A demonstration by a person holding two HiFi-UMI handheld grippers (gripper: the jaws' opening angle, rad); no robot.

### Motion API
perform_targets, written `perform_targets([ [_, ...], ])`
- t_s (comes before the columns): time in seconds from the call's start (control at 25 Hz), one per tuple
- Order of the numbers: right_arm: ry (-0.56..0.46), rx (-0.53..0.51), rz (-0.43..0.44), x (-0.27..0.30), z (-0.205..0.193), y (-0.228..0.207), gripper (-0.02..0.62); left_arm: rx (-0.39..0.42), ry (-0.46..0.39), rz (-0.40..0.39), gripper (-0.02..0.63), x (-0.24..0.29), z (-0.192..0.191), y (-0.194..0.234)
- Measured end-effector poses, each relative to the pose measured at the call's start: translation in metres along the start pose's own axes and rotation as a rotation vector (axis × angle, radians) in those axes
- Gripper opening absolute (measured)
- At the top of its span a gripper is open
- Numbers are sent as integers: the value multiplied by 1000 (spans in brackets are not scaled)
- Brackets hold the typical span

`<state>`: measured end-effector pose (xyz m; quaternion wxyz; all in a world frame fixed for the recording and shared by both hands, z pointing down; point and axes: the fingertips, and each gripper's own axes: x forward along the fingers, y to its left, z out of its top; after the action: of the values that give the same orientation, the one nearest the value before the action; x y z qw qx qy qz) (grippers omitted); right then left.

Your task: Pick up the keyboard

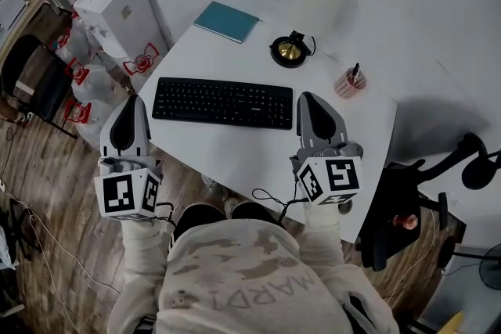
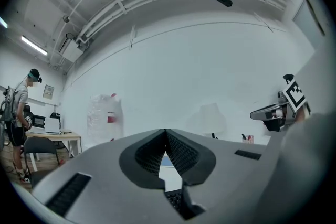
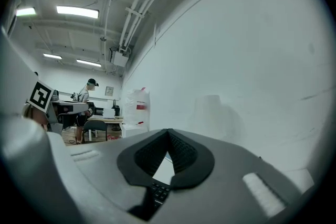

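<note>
On the white surface (image 1: 235,156), a flat black keyboard (image 1: 222,102) is flanked by the left claw (image 1: 134,101) and right claw (image 1: 306,98) — both pressed together.

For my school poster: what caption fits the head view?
Shut left gripper and right gripper flank the black keyboard on a white table.

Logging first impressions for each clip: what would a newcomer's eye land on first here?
The black keyboard lying across the middle of the white table draws the eye first. Next come the two grey grippers on its near side, the left gripper by its left end and the right gripper by its right end, both shut and empty. A teal notebook lies beyond it.
</note>
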<state>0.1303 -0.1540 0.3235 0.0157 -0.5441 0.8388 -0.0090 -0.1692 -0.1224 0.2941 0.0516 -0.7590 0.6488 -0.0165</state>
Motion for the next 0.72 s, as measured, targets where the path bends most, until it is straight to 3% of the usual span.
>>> perform_targets([
  [0.72,262,130,-88,66,-102,-37,11,-74,276,-53,9,80,-113,34],
])
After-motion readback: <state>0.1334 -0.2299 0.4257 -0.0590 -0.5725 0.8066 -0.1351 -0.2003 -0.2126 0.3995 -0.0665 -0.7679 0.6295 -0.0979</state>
